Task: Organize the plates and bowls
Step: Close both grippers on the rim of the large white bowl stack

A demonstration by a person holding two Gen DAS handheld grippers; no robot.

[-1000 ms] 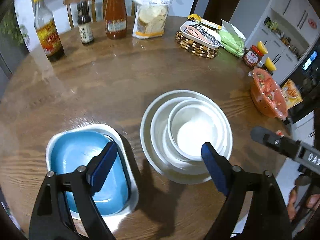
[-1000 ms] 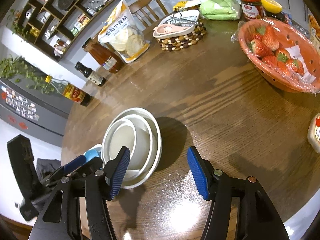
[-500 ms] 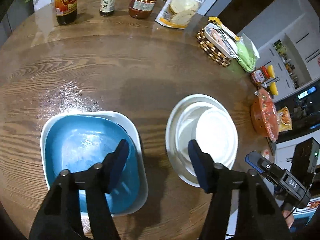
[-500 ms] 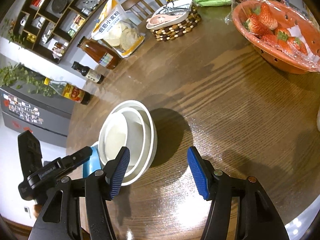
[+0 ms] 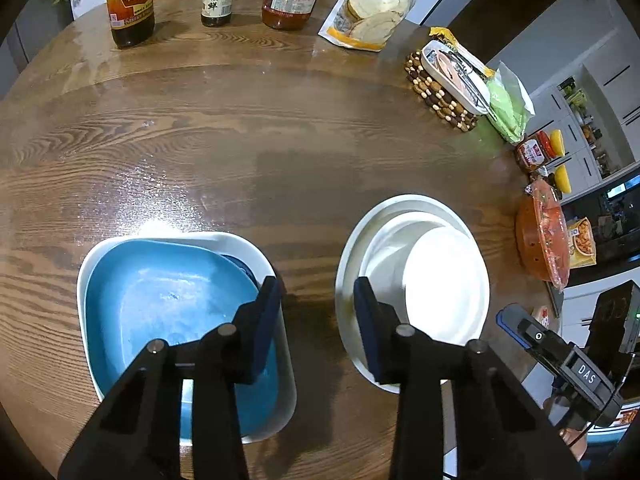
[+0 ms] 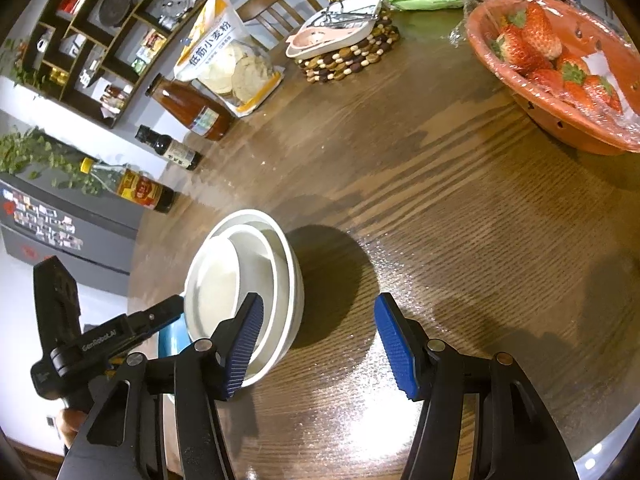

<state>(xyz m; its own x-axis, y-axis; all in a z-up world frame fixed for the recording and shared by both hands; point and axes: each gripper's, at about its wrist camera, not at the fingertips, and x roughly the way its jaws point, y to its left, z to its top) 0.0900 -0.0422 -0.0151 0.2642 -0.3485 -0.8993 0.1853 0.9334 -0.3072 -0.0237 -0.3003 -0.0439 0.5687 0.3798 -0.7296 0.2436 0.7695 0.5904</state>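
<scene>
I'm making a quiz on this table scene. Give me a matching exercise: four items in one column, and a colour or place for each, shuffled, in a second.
Items:
1. square dish
2. nested round bowls
3. strawberry basket
4. tray of utensils

Descriptions:
A. white, stacked
B. on a beaded trivet
C. blue, inside a white dish
D. orange, wrapped in film

Pairs: 1-C, 2-A, 3-D, 4-B

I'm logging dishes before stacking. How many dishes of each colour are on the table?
White round bowls and plate, nested: 3
White square dish: 1
Blue square dish: 1
Total: 5
</scene>
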